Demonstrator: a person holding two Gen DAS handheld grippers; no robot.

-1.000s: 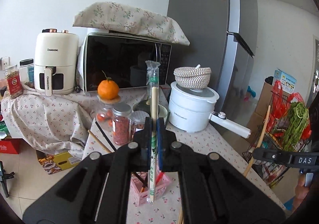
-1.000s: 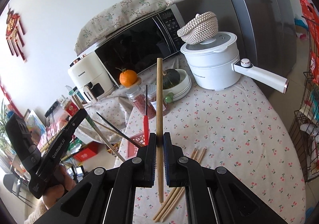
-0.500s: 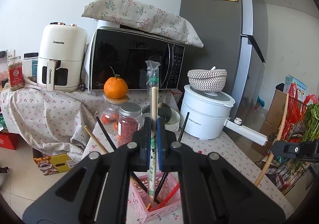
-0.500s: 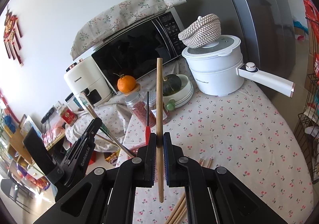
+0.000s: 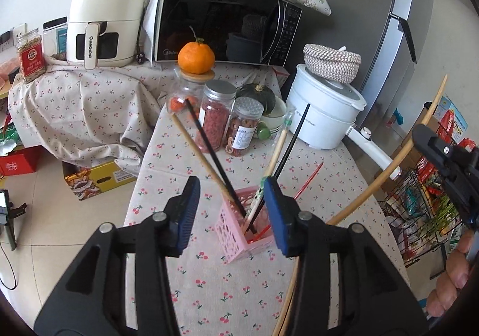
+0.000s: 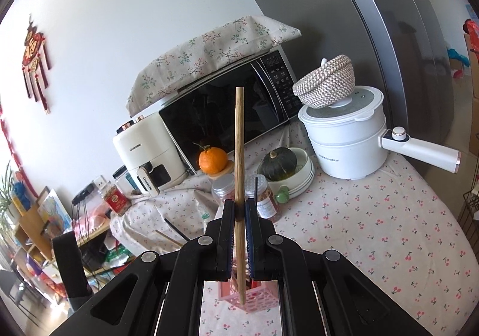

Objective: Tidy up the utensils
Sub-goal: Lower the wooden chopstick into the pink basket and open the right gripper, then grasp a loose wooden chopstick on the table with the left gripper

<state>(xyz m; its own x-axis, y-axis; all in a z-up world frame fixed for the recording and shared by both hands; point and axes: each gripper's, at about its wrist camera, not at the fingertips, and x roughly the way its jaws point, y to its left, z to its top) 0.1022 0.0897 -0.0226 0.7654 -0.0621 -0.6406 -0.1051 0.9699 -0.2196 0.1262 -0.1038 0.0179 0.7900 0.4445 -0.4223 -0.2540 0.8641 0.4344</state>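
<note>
Pink and latticed, the small plastic utensil basket (image 5: 236, 231) stands on the cherry-print tablecloth (image 5: 233, 291), in front of three glass storage jars (image 5: 218, 114). Several chopsticks lean out of it: a plain bamboo one (image 5: 197, 150), two black ones (image 5: 209, 150), a red one (image 5: 308, 177) and a pale chopstick in a clear wrapper (image 5: 278, 147). Over the basket the left gripper (image 5: 229, 210) is opening its blue-padded jaws; the wrapped chopstick rests in the basket beside the right-hand pad, not pinched. The right gripper (image 6: 238, 213), to the right of the basket, is clamped tight on a long bamboo chopstick (image 6: 239, 156) held upright, its lower tip just above the basket's rim.
</note>
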